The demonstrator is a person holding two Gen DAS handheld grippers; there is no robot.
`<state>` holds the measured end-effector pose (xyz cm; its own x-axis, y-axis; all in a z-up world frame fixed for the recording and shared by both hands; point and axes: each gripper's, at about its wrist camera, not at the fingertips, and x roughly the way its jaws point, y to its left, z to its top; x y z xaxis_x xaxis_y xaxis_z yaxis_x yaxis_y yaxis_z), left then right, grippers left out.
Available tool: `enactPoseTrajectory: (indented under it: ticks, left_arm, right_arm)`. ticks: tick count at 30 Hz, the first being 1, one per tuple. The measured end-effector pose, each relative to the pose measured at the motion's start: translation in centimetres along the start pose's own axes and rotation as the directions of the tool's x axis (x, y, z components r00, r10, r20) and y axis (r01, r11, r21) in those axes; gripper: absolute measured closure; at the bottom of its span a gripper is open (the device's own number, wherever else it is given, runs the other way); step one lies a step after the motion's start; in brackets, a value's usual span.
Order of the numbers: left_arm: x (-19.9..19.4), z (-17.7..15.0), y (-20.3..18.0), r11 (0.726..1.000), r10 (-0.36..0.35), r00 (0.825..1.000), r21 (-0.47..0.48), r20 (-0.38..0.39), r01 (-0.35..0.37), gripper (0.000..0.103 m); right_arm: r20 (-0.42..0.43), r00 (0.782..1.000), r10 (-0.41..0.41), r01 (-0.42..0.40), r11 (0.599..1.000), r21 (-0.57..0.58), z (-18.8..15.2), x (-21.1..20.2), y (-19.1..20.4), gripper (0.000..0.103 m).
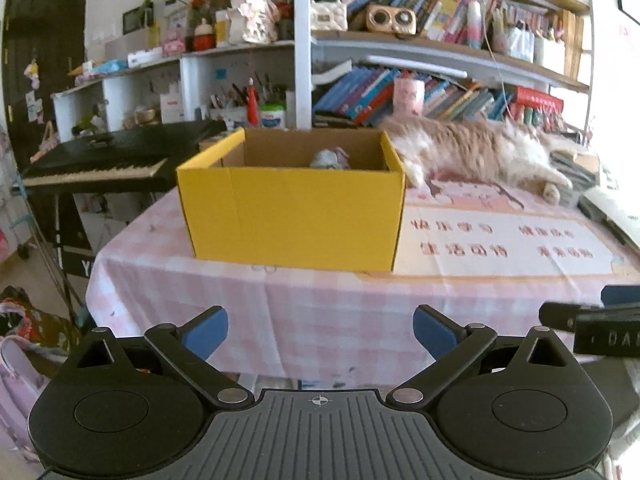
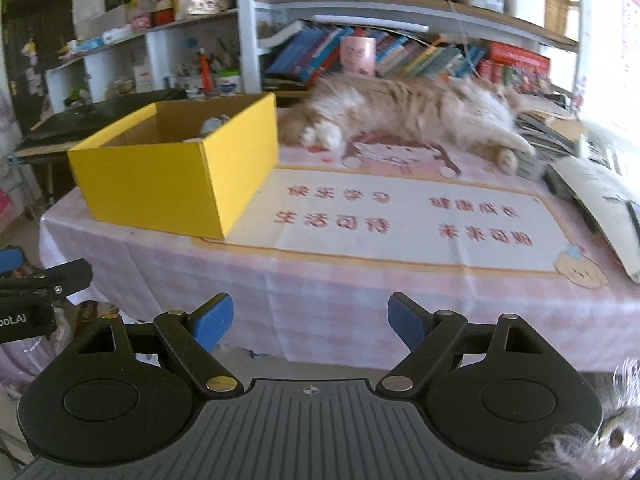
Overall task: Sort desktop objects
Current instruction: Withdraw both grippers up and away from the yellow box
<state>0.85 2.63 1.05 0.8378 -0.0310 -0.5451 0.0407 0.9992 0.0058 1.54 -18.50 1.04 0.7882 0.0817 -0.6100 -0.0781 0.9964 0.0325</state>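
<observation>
Both your grippers hang off the near edge of the table, left gripper (image 1: 320,334) and right gripper (image 2: 310,322) spread wide and empty. Your yellow cardboard box (image 1: 292,216) sits open-topped on the pink checked tablecloth (image 1: 328,312), brown inside, a small pale object (image 1: 330,159) showing within.

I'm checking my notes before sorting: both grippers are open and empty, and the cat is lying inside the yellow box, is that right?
Not quite. The cat lies on the table beside the yellow box, not inside it; the right wrist view shows this. The left gripper and right gripper are open and empty.
</observation>
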Motion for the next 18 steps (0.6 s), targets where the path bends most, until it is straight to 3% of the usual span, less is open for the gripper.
enactPoseTrajectory:
  ticks: [4,12,18]
  left_arm:
    - [0.1,-0.3,-0.3,1.0,-0.001,1.0,0.009,-0.014,0.001,0.002]
    - [0.8,-0.3,-1.6,0.999,-0.023,0.999,0.032,-0.031,0.024,0.0]
    - [1.2,-0.2,-2.2,0.998,-0.031,0.998,0.051,-0.046,0.033,0.0]
  right_arm:
    - [-0.01,1.0,-0.024,0.024,0.999,0.027,-0.2,0.0,-0.5,0.018]
    - [-0.009,1.0,0.002,-0.002,0.998,-0.057,-0.1,0.3,0.1,0.014]
    - [-0.031,1.0,0.003,-0.005,0.999,-0.05,-0.2,0.6,-0.3,0.013]
